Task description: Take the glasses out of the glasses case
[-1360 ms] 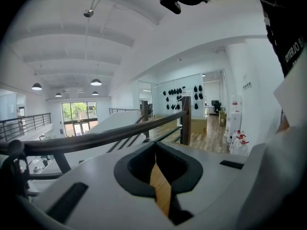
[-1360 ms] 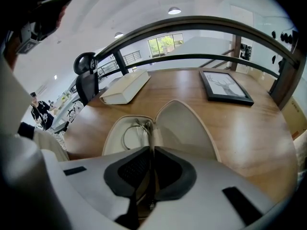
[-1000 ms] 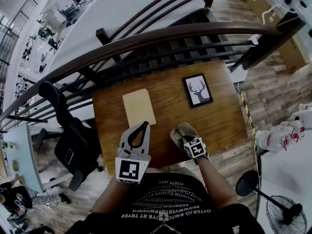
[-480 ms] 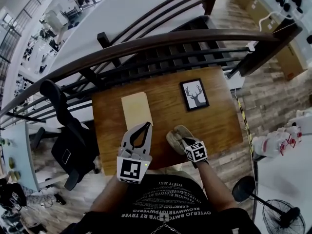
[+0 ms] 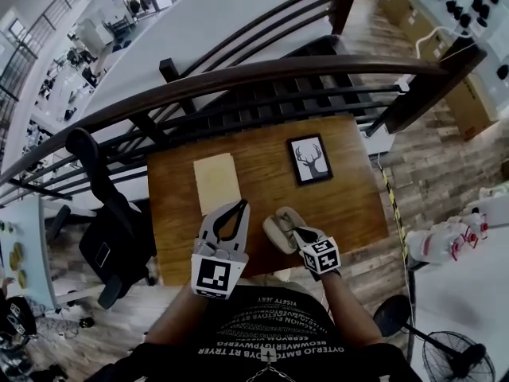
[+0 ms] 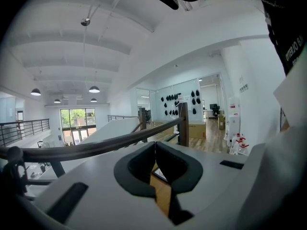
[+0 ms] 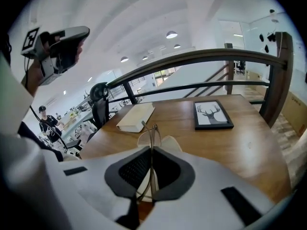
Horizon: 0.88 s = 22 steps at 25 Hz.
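Observation:
A thin metal pair of glasses stands edge-on between the pads of my right gripper, which is shut on its frame. Just below it the beige glasses case lies on the wooden table. In the head view the right gripper hangs over the case near the table's front edge. My left gripper is held up beside it on the left, fingers meeting at the tip, nothing in them. In its own view the left gripper points over the railing.
A cream book lies at the table's back left, and a black-framed deer picture at the back right. A dark wooden railing runs behind the table. A black office chair stands left of it.
My right gripper has risen from the case with the glasses in its jaws. The left gripper has drifted slightly up, still shut.

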Tool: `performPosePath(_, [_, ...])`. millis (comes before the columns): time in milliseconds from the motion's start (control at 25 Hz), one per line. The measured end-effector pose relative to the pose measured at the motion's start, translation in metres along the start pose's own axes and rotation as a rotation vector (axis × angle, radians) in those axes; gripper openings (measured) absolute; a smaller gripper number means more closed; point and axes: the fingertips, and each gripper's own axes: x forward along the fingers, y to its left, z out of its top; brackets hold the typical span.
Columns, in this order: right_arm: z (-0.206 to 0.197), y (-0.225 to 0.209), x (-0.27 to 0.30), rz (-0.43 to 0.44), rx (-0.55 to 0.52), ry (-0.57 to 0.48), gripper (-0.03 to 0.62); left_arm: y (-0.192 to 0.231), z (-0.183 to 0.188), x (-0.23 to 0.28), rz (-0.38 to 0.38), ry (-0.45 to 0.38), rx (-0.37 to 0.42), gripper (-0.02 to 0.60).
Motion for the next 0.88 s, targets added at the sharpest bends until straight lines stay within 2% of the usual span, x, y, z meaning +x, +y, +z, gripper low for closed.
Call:
performPosePath(560, [0.059, 0.021, -0.072, 0.085, -0.054, -0.205, 0.028, -0.027, 0.011, -0.003, 0.033, -0.025, -0.012, 0.029])
performPosePath(880, [0.084, 0.029, -0.107, 0.096, -0.119, -0.302, 0.028, -0.036, 0.014, -0.010, 0.058, -0.038, -0.029, 0.029])
